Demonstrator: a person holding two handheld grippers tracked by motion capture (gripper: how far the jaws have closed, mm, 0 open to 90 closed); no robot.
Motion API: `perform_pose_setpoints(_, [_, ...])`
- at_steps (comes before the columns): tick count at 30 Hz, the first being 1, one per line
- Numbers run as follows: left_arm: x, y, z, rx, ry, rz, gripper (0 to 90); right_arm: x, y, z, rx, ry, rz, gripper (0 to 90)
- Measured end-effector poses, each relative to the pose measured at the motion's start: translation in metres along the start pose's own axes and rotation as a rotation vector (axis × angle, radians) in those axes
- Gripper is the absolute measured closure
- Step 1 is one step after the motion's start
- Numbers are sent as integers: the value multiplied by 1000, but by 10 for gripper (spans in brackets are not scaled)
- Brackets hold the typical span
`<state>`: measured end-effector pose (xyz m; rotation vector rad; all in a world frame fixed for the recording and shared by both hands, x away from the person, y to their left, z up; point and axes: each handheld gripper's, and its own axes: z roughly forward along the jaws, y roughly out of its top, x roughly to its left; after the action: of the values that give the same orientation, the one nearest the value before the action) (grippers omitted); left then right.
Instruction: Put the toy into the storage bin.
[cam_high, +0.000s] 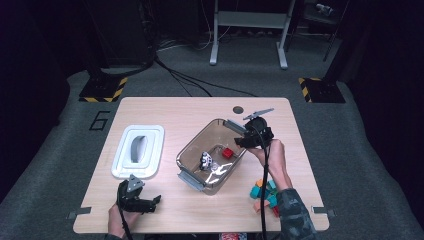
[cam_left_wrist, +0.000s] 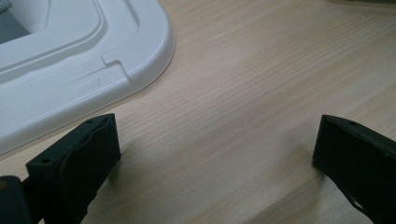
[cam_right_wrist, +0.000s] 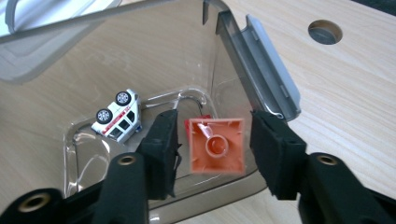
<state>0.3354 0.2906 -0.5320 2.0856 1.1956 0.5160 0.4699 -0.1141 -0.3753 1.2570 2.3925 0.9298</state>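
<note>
Wooden worktop (cam_high: 165, 107) carries one clear bin (cam_high: 189, 152) mid-table and one white lid (cam_high: 150, 135) toward its left edge. My right gripper (cam_right_wrist: 212, 140) stands open around an orange block (cam_right_wrist: 215, 145) over the bin; that gripper's own view also shows one toy car (cam_right_wrist: 117, 115) inside. My left gripper (cam_left_wrist: 217, 154) is open, empty, near the front edge.

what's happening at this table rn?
A person is moving toy blocks into a clear bin. The right hand-held gripper is over the bin, its pads clear of an orange block that sits between them. A red block and a toy car already lie inside. More blocks wait by the right hand. The left hand-held gripper rests open near the white lid.
</note>
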Motion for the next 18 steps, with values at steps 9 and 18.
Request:
perform_pose_setpoints(9, [0, 0, 0, -2, 1, 2, 5, -13, -18, -23, -89, 18, 72, 269])
perform_pose_setpoints(18, [0, 0, 0, 1, 0, 1, 5, -28, -58, -36, -67, -12, 104, 142])
